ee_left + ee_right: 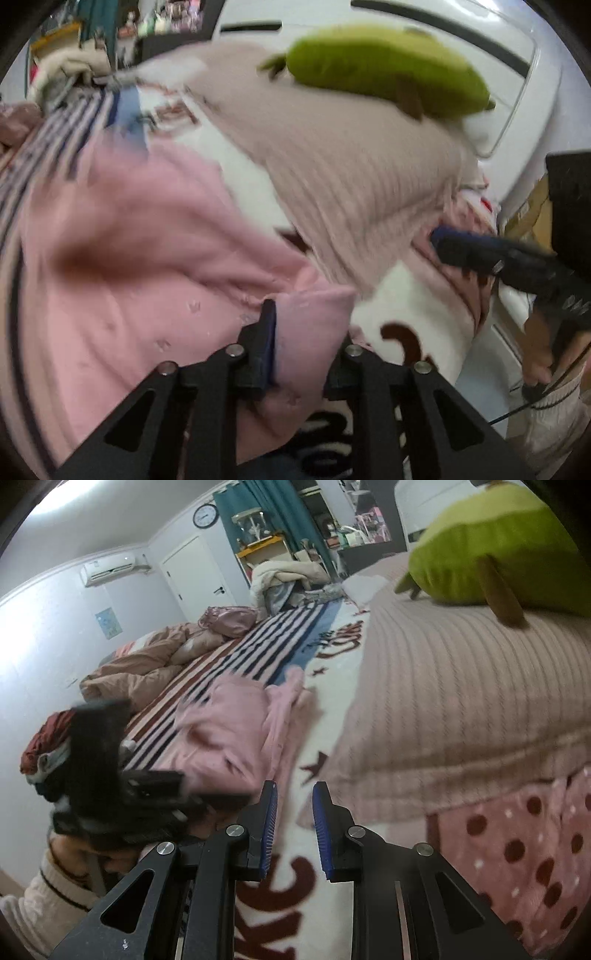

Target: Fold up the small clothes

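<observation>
One pink soft-knit small garment [155, 266] lies bunched on the bed. My left gripper [306, 339] is clamped on a fold of its edge at 6 o'clock in the left wrist view; the cloth covers the right finger, so only the left blue pad shows. The frame is motion-blurred and tiny marks on the knit can't be read.

In the right wrist view the same garment [221, 734] sits at 9 o'clock from my right gripper [294, 823], which is held apart with nothing between its two blue ribbed pads, over the cream printed blanket [291, 901].

Writing: big brown letters on the blanket, cut off by my tool, look like "KE" or "KC"; farther script at 12 o'clock is too blurred to read.

One ribbed beige pillow [454, 701] at 2 o'clock, touching one green plush cushion [498, 550] on top of it. One pink cloth with dark red dots [517, 849] at 4 o'clock, partly under the pillow. One striped navy, red and white sheet [258, 646] under the garment. One round wall clock [205, 516] at 11 o'clock, one wall air conditioner [110, 568], brand unreadable.
</observation>
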A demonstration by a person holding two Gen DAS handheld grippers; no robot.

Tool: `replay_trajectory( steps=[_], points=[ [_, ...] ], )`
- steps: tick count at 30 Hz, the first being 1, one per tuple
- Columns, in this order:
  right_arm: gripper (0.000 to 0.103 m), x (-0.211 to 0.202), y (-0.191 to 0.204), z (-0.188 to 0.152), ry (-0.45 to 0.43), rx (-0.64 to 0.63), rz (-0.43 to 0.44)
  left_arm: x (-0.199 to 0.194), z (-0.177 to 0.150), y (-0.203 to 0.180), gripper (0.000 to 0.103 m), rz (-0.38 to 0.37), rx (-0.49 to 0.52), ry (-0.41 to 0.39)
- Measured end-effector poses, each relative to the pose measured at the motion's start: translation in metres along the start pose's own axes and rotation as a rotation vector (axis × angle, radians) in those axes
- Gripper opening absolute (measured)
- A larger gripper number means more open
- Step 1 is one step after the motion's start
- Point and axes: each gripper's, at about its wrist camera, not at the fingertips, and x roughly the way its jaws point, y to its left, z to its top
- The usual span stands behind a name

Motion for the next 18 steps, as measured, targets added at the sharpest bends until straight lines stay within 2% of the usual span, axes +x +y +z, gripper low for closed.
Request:
replay_trajectory(
  steps=[1, 5, 8, 9, 12, 15, 17, 18],
  points=[
    [0.016, 0.001, -0.002, -0.002, 0.006, 0.002, -0.001, -0.002, -0.002, 0.002, 0.019, -0.008, -0.010, -0.016],
    [0.016, 0.005, -0.007, -0.004, 0.019, 0.008, 0.007, -0.025, -0.004, 0.011, 0.037, -0.090, -0.071, -0.052],
    [0.017, 0.009, -0.004, 0.003, 0.011, 0.006, 0.020, -0.055, -0.007, 0.010, 0.053, -0.135, -0.074, -0.089],
    [0.018, 0.010, 0.000, 0.008, 0.007, -0.007, 0.027, -0.062, -0.011, 0.007, 0.056, -0.142, -0.075, -0.104],
    [0.019, 0.012, 0.019, 0.015, -0.005, -0.050, 0.061, -0.088, -0.022, 0.012, 0.057, -0.084, -0.095, -0.144],
    [0.019, 0.023, 0.051, 0.021, 0.000, -0.109, 0.163, -0.104, -0.032, 0.036, 0.061, 0.048, -0.157, -0.166],
    [0.018, 0.035, 0.069, 0.020, 0.038, -0.136, 0.216, -0.107, -0.039, 0.056, 0.061, 0.101, -0.212, -0.160],
    [0.018, 0.041, 0.075, 0.018, 0.062, -0.147, 0.211, -0.108, -0.043, 0.064, 0.061, 0.111, -0.233, -0.162]
  ],
)
